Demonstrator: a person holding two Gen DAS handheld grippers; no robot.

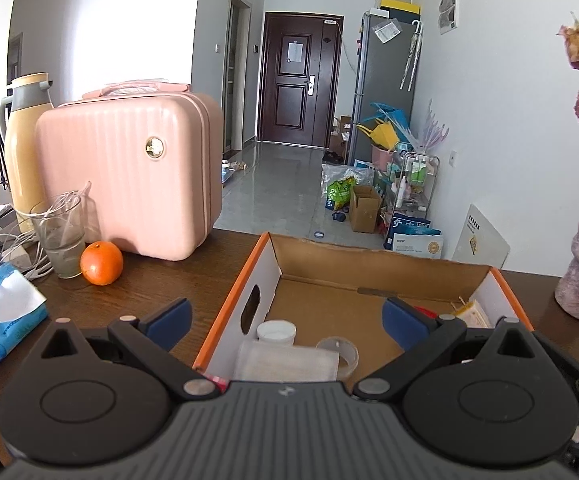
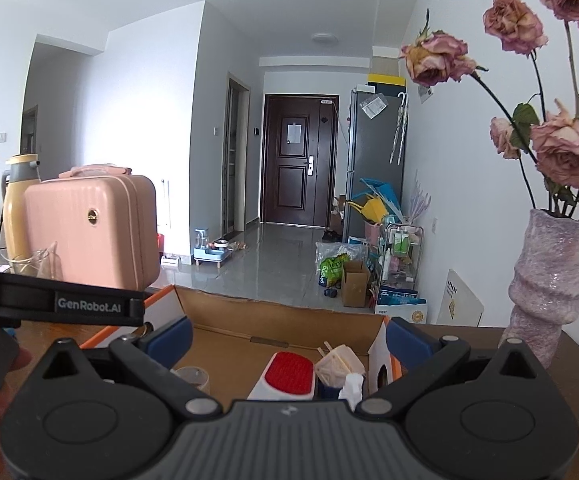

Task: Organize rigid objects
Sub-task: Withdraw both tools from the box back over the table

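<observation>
We see the left gripper (image 1: 285,318) with jaws wide apart, empty, over the cardboard box (image 1: 377,258). Between its fingers lie a white-capped bottle (image 1: 277,350) and tape roll (image 1: 339,354). Ahead-left: orange (image 1: 101,263), glass (image 1: 58,236), pink case (image 1: 129,172)

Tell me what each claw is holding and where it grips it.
Nothing is held. Left claw and right claw are both open above the cardboard box.
</observation>
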